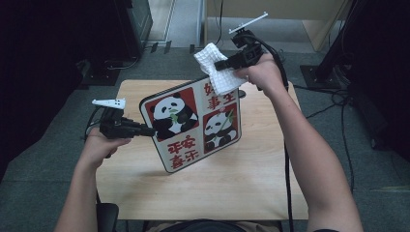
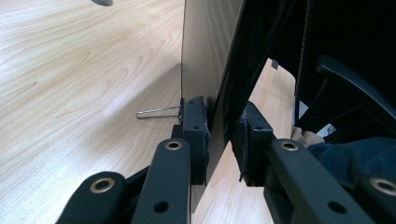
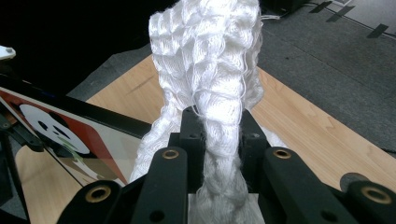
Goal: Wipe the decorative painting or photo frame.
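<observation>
Above wooden table [image 1: 208,188], left hand-held gripper [image 1: 145,129] clamps panda board [image 1: 193,125]; right hand-held gripper [image 1: 223,64] pinches white cloth [image 1: 215,67].

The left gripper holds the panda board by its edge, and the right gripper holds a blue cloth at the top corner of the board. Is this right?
Not quite: the cloth is white, as the high view shows. The rest holds: the left gripper clamps the panda board by its edge, and the right gripper holds the cloth at its top corner.
</observation>
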Tool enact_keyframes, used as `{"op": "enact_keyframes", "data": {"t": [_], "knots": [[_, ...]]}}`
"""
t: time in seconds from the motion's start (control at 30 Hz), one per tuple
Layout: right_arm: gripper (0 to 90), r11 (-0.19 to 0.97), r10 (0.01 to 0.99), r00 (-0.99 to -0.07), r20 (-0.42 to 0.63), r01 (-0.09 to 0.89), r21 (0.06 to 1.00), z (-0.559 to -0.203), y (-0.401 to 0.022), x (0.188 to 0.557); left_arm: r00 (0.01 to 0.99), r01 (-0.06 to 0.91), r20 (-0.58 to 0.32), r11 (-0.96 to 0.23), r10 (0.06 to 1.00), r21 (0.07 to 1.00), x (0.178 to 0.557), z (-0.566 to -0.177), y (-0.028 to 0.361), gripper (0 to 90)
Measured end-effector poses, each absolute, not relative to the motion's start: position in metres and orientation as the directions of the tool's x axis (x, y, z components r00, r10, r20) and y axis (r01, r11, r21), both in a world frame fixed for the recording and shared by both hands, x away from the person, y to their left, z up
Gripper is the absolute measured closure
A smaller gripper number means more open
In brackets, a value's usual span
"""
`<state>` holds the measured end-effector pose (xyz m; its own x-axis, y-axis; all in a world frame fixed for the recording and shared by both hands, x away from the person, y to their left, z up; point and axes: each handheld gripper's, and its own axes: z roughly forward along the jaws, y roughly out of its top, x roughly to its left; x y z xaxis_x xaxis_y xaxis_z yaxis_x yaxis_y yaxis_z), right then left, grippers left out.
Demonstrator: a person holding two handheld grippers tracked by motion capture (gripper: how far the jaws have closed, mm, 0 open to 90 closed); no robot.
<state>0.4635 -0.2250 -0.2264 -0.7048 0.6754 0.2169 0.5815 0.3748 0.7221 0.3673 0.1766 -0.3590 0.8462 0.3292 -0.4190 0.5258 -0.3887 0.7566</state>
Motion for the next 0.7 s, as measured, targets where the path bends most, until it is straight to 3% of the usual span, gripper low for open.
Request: {"op": "enact_keyframes", "data": {"t": [0.7], "knots": [[78.0,0.368,0.706,-0.683,0.184,0.577,0.729,-0.226,-0.241,0.466,0.845,0.528,-0.420,-0.387,0.332,0.756,0.368,-0.360,0.177,76.4]]}}
